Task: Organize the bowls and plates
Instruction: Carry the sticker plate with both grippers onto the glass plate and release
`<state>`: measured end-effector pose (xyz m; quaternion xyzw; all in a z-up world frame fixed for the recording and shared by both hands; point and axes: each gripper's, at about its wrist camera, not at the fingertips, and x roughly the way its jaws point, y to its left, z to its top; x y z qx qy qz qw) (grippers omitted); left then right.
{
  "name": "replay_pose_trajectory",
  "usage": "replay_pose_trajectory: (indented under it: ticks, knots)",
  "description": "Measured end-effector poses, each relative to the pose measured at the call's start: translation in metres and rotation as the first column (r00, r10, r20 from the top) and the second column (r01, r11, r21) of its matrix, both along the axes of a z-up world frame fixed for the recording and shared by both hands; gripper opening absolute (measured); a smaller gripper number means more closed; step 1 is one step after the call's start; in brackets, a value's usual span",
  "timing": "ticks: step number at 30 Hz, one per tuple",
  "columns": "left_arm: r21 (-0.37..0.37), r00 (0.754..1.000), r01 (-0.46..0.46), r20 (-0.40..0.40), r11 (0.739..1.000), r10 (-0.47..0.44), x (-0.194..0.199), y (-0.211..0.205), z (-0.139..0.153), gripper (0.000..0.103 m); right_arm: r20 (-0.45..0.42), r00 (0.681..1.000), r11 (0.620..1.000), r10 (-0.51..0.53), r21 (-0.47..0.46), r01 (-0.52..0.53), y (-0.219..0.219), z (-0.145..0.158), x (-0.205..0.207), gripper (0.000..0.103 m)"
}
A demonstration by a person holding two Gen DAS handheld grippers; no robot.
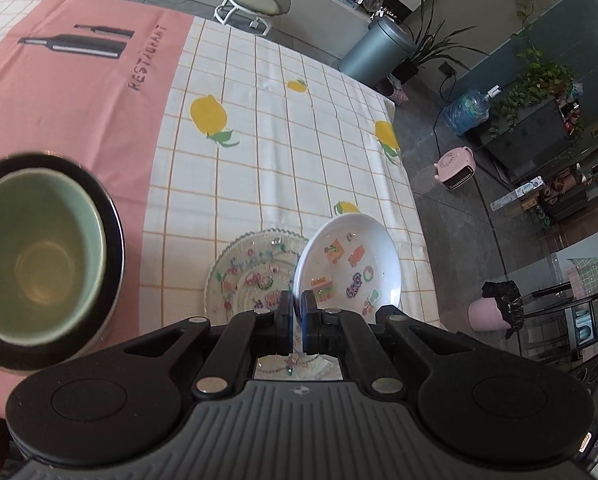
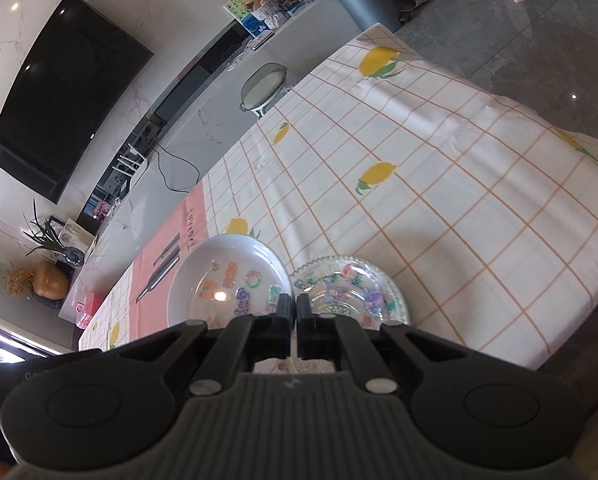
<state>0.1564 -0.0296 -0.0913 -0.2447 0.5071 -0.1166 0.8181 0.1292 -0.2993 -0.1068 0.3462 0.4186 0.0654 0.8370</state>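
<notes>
My left gripper (image 1: pixel 297 304) is shut on the near rim of a white plate with stickers (image 1: pixel 351 260), which tilts up over the checked tablecloth (image 1: pixel 291 152). A clear glass plate with stickers (image 1: pixel 251 276) sits just left of it and runs under the fingers. At the far left, close to the lens, a green bowl (image 1: pixel 39 256) sits inside a black dish (image 1: pixel 113 240). In the right wrist view my right gripper (image 2: pixel 296 308) is shut where the glass plate (image 2: pixel 355 288) has its near rim, and the white plate (image 2: pixel 227 276) is beside it on the left.
A pink mat printed RESTAURANT (image 1: pixel 79 92) covers the left part of the table. The table's right edge (image 1: pixel 403 152) drops to a grey floor with a pink heater (image 1: pixel 455 168). A stool (image 1: pixel 255 0) and a grey bin (image 1: pixel 375 48) stand beyond the far edge.
</notes>
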Motion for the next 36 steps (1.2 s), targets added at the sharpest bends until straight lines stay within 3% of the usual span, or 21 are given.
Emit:
replay_pose_trajectory:
  ticks: [6,15,36]
  knots:
    - [0.010,0.996,-0.061,-0.062,0.998,0.061,-0.011,-0.008,-0.029,0.003,-0.038,0.999,1.000,-0.006,-0.018,0.005,-0.006,-0.019,-0.008,0.001]
    - [0.064,0.988,-0.115,-0.092,0.991,0.121,-0.003,-0.014,-0.055,0.003,-0.083,0.997,0.998,0.000,-0.063,-0.005,-0.001,-0.047,0.006,0.001]
    - [0.119,0.986,-0.116,-0.104,0.986,0.128,0.002,-0.020,-0.066,0.006,-0.147,0.989,0.994,0.004,-0.111,-0.021,0.012,-0.059,0.023,0.000]
